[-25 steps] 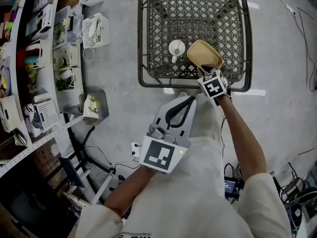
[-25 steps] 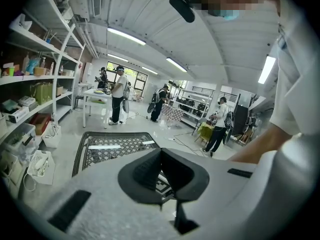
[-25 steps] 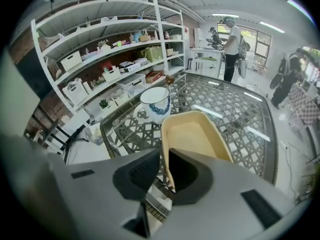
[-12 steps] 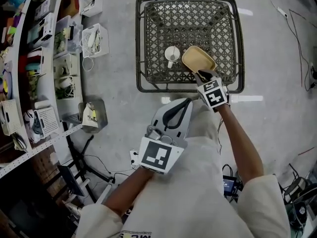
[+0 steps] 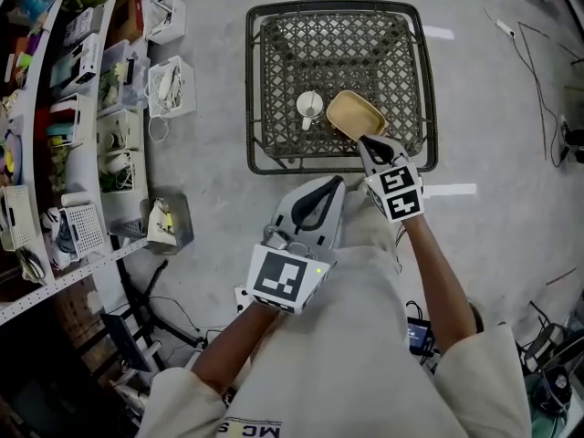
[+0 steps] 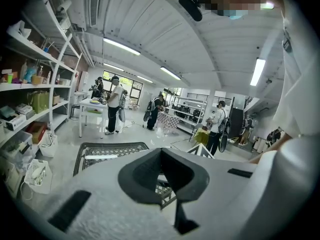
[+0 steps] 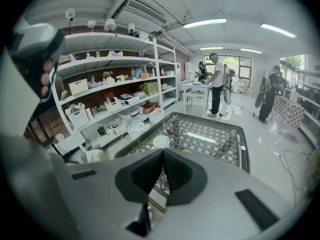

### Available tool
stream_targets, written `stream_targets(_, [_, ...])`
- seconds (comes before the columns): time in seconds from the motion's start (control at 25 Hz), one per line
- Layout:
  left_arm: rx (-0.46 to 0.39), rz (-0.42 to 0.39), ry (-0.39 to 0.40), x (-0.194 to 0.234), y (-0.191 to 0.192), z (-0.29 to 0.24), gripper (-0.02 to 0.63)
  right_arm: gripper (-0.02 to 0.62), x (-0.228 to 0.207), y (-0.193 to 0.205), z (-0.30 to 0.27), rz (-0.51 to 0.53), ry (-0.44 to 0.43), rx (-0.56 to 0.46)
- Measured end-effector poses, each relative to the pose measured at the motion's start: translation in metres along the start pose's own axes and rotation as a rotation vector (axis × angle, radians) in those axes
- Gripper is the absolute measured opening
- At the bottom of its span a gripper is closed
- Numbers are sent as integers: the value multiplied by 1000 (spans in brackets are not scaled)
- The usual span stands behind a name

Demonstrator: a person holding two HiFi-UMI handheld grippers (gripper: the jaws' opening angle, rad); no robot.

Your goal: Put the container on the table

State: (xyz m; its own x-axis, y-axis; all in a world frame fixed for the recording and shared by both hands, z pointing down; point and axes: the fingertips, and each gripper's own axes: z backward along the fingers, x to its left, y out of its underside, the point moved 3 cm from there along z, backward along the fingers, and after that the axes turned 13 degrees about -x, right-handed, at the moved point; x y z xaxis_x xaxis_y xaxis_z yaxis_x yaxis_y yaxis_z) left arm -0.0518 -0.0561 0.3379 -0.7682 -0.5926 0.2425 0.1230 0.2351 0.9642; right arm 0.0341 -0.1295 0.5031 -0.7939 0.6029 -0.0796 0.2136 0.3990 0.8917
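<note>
A tan shallow container (image 5: 354, 115) lies in the dark wire basket (image 5: 265, 89) on the floor, just right of a white cup (image 5: 309, 105). My right gripper (image 5: 370, 144) is over the basket's near rim, its tips at the container's near edge; its jaws meet with nothing seen between them. In the right gripper view the right gripper (image 7: 162, 152) looks over the basket (image 7: 235, 139) and the cup (image 7: 161, 141), and only a sliver of the container (image 7: 186, 150) shows above the jaws. My left gripper (image 5: 332, 184) is shut and empty, held nearer my body.
Shelving (image 5: 64, 108) with bins and boxes runs along the left, and a small tray (image 5: 167, 219) lies on the floor. Cables trail at the right (image 5: 538, 71). In the left gripper view, people stand by a white table (image 6: 95, 106) far off.
The basket has shrunk and shifted left in view. The right gripper has drawn back toward the basket's near rim, while the container has stayed beside the cup.
</note>
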Motion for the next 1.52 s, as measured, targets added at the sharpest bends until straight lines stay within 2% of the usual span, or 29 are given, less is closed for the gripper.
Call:
stream_targets(0.4, [-42, -25, 12, 1, -8, 5, 23, 17, 8, -69, 63, -35, 92, -214])
stream_targets(0.92, [-94, -45, 2, 7, -24, 17, 23, 17, 10, -123, 144, -29, 191, -392])
stream_targets(1.2, [-111, -65, -2, 11, -31, 20, 23, 17, 5, -141, 179, -26, 256, -469])
stream_targets(1.32, [-121, -68, -13, 15, -34, 22, 23, 17, 6, -147, 188, 24, 278, -475])
stream_targets(1.52, [-125, -64, -34, 20, -34, 30, 23, 17, 16, -156, 201, 45, 254, -496])
